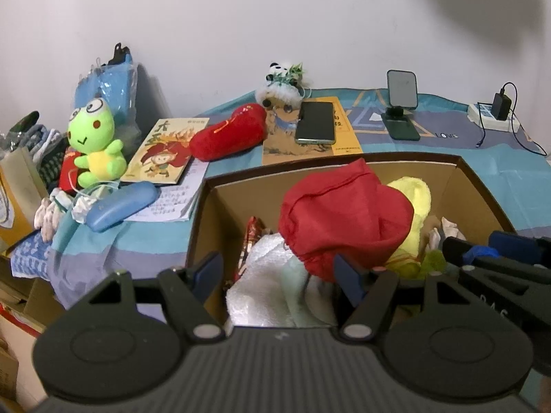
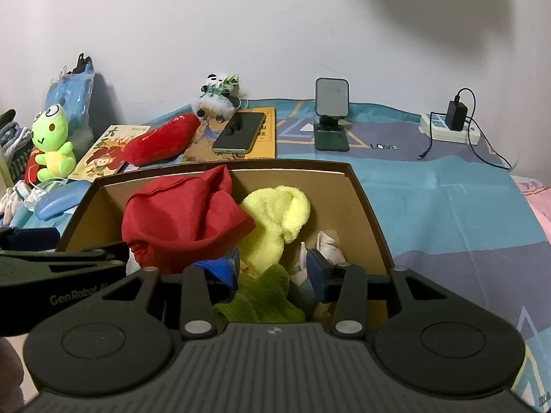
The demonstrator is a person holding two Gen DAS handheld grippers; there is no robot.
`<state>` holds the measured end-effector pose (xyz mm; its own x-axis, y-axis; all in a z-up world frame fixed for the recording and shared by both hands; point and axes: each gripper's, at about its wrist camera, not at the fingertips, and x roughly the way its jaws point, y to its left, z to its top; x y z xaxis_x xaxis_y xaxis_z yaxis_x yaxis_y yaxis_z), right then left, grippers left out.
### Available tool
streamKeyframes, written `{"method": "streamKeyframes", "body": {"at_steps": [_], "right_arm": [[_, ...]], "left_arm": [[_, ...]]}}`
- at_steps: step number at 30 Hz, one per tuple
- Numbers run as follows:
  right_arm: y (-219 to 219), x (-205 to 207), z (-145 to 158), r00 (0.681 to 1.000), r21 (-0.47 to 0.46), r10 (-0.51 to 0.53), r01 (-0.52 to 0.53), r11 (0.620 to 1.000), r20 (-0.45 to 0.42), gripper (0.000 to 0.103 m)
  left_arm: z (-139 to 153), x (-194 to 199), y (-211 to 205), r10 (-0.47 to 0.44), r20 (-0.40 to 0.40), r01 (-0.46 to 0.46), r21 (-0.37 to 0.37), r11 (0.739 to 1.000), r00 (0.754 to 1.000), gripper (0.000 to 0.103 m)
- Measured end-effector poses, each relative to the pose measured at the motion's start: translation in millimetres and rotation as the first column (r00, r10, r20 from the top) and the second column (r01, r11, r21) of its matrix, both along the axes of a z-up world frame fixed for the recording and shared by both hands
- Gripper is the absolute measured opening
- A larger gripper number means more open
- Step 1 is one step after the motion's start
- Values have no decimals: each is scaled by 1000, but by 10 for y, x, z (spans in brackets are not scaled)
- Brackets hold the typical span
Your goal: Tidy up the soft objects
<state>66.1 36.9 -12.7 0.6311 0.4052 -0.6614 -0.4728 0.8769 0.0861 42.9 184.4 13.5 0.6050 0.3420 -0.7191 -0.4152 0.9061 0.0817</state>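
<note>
Your left gripper [image 1: 279, 268] hangs wide apart over the cardboard box [image 1: 482, 186], holding nothing. Your right gripper [image 2: 272, 265] also stands apart and empty, above the green cloth [image 2: 265, 296]. The red cloth [image 2: 182, 216] lies bunched in the box, long axis running left-to-right, beside the yellow towel [image 2: 275, 216].

Cardboard box [image 2: 365, 206] in foreground on bed [image 2: 447, 206], holding cloth bag [image 2: 182, 220] left of towel [image 2: 275, 220]. Behind box: chili plush [image 2: 158, 141], phone [image 2: 239, 132] on book [image 2: 265, 137]. Far left: frog plush [image 2: 51, 144]. Right rear: phone stand [image 2: 331, 117], power strip [image 2: 447, 130].
</note>
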Motion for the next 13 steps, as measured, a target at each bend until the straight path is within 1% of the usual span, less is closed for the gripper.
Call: {"method": "streamKeyframes", "body": {"at_steps": [3,5,7,10,13], "right_arm": [[16,13,-10,1000,-3,2,-2,1000,-1,27],[29,15,-11,1000,-6,2,-2,1000,2,27],[39,17,-7,1000,-6,5,-4,1000,7,26],[46,16,2,1000,-5,7,-7,1000,17,26],[60,25,6,1000,-8,8,-8,1000,22,26]], "left_arm": [[-16,17,21,-2,1,2,-5,1000,1000,71],[-32,30,57,-6,1,6,-21,1000,1000,71],[-42,42,78,-11,12,12,-35,999,1000,66],[-26,53,106,-5,34,6,-30,1000,999,66],[-12,73,111,-4,39,5,-16,1000,999,65]]}}
